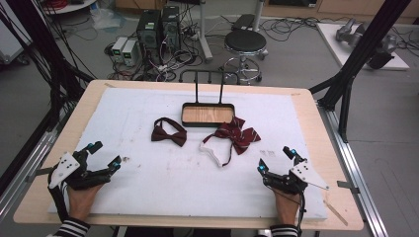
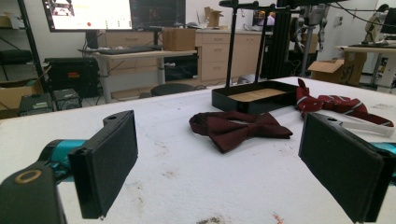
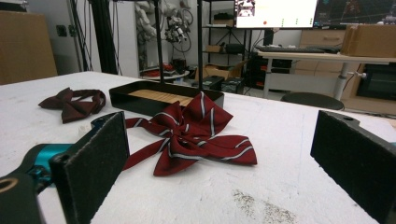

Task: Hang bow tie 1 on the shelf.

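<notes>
High view: left gripper (image 1: pixel 104 157) at about 8 o'clock on the white mat (image 1: pixel 148 187) and right gripper (image 1: pixel 275 159) at about 4 o'clock, both spread wide and empty, well apart from the ties. Dark bow tie (image 1: pixel 169 132) just left of centre, striped bow tie (image 1: pixel 237 134) just right of it, black tray (image 1: pixel 207 114) at 12 o'clock; striped tie's far edge near or touching the tray rim. Count: two bow ties, one tray, two grippers. Left gripper view: wide jaws, dark bow tie (image 2: pixel 240 129) ahead at 1 o'clock; likely risk of pinching one thin wing and dragging the limp fabric. Right gripper view: wide jaws, striped bow tie (image 3: pixel 194 137) dead ahead at 12 o'clock; probable snag from its trailing strap against the tray (image 3: pixel 140 100).
</notes>
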Tool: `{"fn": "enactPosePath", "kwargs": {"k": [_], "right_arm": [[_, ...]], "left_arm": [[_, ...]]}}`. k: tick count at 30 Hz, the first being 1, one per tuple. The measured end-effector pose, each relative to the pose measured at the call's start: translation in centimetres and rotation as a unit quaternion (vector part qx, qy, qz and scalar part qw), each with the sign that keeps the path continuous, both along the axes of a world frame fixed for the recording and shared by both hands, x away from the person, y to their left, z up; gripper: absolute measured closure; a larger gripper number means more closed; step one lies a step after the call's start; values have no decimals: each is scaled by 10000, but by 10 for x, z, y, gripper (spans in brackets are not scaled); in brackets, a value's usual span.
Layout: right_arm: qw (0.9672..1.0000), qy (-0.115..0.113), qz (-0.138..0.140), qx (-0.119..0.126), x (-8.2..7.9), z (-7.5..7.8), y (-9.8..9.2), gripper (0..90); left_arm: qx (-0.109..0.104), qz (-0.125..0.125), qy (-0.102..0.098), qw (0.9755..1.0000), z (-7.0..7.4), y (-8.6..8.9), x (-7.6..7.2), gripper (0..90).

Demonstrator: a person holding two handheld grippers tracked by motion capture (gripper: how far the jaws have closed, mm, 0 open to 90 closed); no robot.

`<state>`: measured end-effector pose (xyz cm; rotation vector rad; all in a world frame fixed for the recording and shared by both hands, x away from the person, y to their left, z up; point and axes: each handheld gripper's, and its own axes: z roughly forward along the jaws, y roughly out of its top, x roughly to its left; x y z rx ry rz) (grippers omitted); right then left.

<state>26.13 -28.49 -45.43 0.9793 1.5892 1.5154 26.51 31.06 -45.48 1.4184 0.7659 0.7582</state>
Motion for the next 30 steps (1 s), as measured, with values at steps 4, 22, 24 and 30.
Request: {"fn": "enactPosePath", "kwargs": {"k": [4,22,24,30], "right_arm": [[10000,-16,-1,-5,0,0,0,35],[10000,59,-44,32,1,1,0,34],[10000,44,-43,-16,2,1,0,35],[9997,262,-8,-10,4,6,-1,34]], "left_arm": [[8,8,1,10000,0,0,0,122],[47,10,1,10000,0,0,0,122],[42,12,3,10000,0,0,0,122],[49,18,7,10000,0,-1,0,122]]}}
